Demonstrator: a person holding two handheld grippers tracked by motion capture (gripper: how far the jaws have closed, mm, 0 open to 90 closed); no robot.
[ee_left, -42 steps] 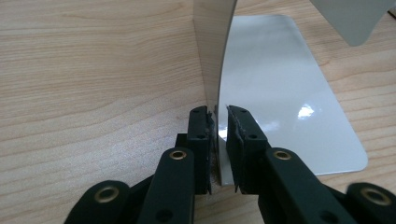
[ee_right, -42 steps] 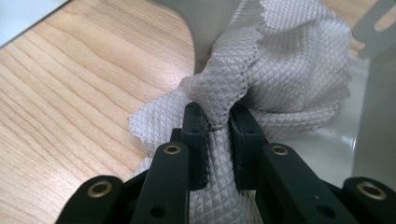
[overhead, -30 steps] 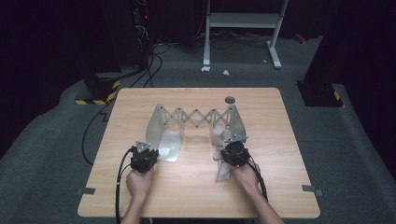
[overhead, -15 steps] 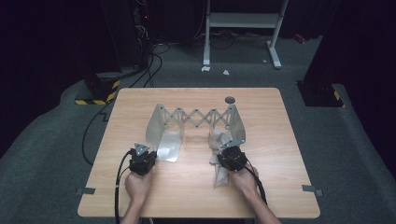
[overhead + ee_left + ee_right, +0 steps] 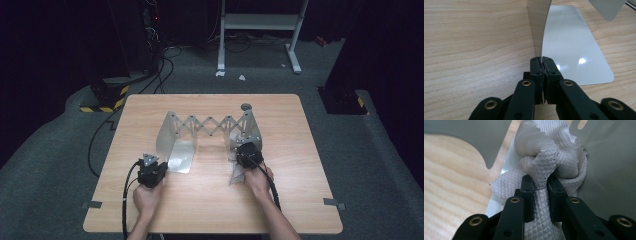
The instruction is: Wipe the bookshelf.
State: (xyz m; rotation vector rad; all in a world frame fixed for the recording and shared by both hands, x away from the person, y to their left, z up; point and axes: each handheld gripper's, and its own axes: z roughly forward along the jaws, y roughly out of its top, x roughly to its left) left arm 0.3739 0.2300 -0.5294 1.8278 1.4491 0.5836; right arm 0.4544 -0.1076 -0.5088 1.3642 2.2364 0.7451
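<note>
Fingers of my left gripper are pressing together on the near edge of the rack's left plate in the high view, and that hand is keeping where it was a second ago. My right gripper is sitting farther up the table than half a second back, closer to the rack's right plate. The grey cloth is trailing out beneath it on the near side. The rack is standing across the middle of the table, its lattice stretched between the two plates.

Moving to the left gripper view, I am seeing the fingers clamping the thin upright sheet right at its lower corner. The flat foot is lying beside them on the wood.

Going to the right gripper view, the fingers are pinching a bunched fold of the cloth. Its wad is pushing against the inside of the right plate.

I am judging that the left hand is steadying the rack while the right is wiping; the stroke is carrying the cloth inward along the plate, so the wipe is under way, not finished.
</note>
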